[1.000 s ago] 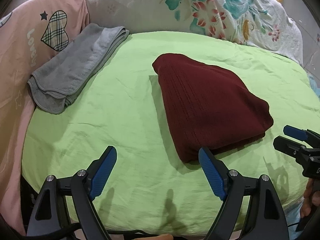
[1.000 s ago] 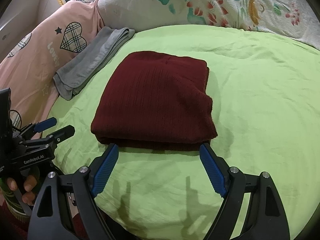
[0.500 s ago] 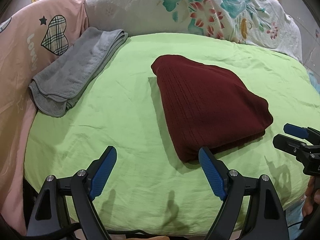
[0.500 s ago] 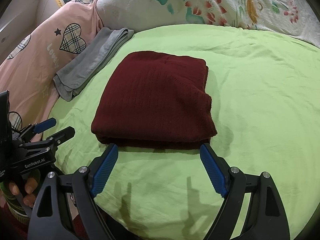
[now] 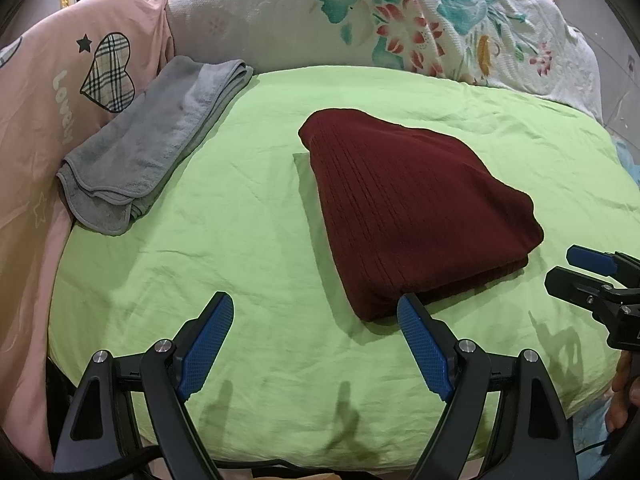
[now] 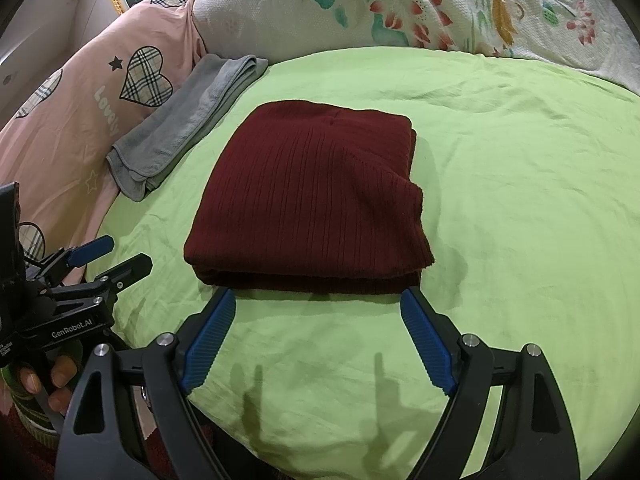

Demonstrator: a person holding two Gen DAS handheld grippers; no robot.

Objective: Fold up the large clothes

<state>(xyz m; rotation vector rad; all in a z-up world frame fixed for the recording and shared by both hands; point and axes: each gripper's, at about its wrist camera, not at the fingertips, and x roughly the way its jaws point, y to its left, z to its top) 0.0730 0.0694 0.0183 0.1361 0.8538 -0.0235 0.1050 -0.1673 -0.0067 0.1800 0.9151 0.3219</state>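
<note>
A dark red ribbed knit garment point(image 5: 408, 208) lies folded into a thick rectangle on the green bedsheet point(image 5: 240, 248); it also shows in the right wrist view point(image 6: 312, 200). My left gripper point(image 5: 316, 312) is open and empty, just in front of the garment's near left corner. My right gripper point(image 6: 318, 308) is open and empty, its fingertips at the garment's near edge. Each gripper shows in the other's view: the right one point(image 5: 580, 268) at the right edge, the left one point(image 6: 108, 254) at the left edge.
A folded grey towel point(image 5: 148, 148) lies at the bed's left, against a pink quilt with plaid hearts point(image 5: 52, 92). A white floral pillow point(image 5: 380, 24) lines the back. The bed's near edge drops off just below the grippers.
Both grippers stay open and nearly still. The views have shifted only slightly; the garment has not moved.
</note>
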